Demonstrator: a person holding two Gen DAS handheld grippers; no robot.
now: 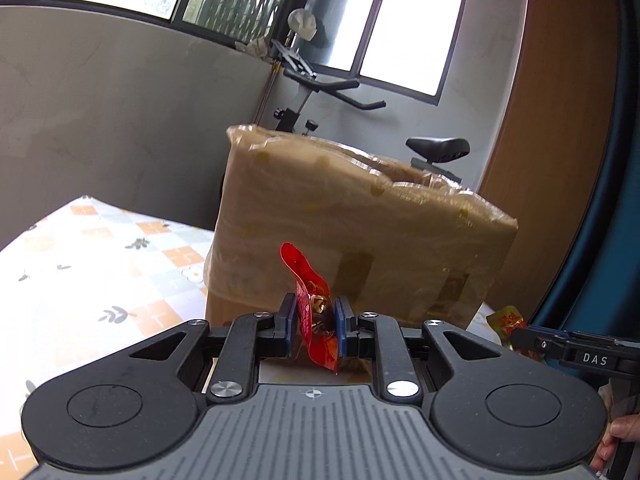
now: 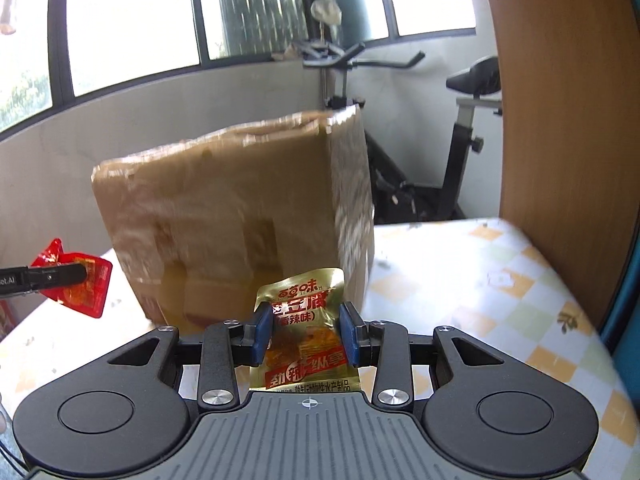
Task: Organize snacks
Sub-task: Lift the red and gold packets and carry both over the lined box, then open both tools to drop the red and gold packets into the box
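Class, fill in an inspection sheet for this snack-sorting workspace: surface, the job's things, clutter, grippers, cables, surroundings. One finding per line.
Surface: table covered by a checked cloth with leaf prints.
Job's things: red snack packet; gold snack packet; tape-wrapped cardboard box standing on the table behind both.
Clutter: nothing seen on the visible cloth.
Grippers: left gripper shut on the red snack packet; right gripper shut on the gold snack packet, both held clear of the cloth in front of the box.
Cables: nothing seen.
Surroundings: exercise bike behind the table, windows above a grey wall, wooden panel on the right.
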